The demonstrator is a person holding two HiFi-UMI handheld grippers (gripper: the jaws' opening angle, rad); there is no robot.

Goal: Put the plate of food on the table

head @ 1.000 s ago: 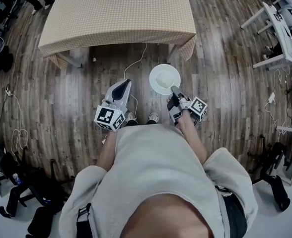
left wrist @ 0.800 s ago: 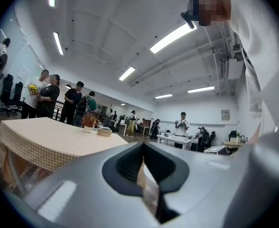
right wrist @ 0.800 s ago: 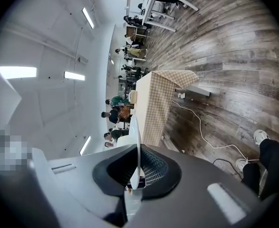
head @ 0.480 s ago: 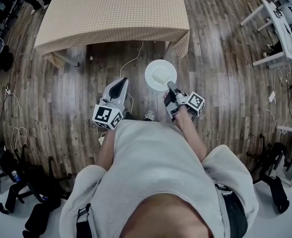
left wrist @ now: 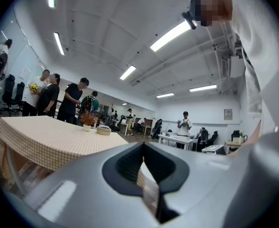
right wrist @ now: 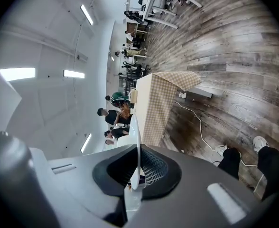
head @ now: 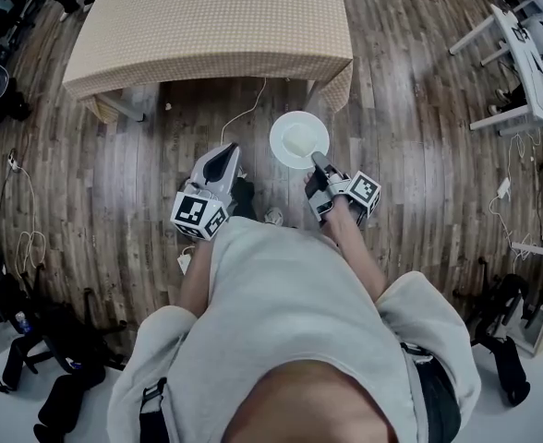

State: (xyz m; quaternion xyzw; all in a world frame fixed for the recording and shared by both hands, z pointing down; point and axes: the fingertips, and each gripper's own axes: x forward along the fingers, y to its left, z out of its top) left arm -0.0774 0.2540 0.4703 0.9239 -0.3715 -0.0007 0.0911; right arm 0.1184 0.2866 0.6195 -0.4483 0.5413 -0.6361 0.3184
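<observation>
As the head view showed, the right hand-held gripper point(head: 316, 162) clenched the near rim of the white plate point(head: 299, 139) over the wooden floor point(head: 410, 155), short of the tabletop point(head: 207, 26). In the left gripper view, the left hand-held gripper point(left wrist: 143, 148) was closed on nothing. In the right gripper view, the rim sat edge-on between the jaws.

Right gripper point(right wrist: 135, 175) clamped on the rim of the plate point(right wrist: 134, 141), which shows edge-on between the pads. View is rolled sideways. Table point(right wrist: 161, 103) with checked cloth is just past the plate. Wood floor point(right wrist: 234, 56) is right of the table, with a white cable point(right wrist: 200, 125) trailing from its base toward a shoe point(right wrist: 260, 143). People point(right wrist: 112, 114) stand left of the table.
</observation>
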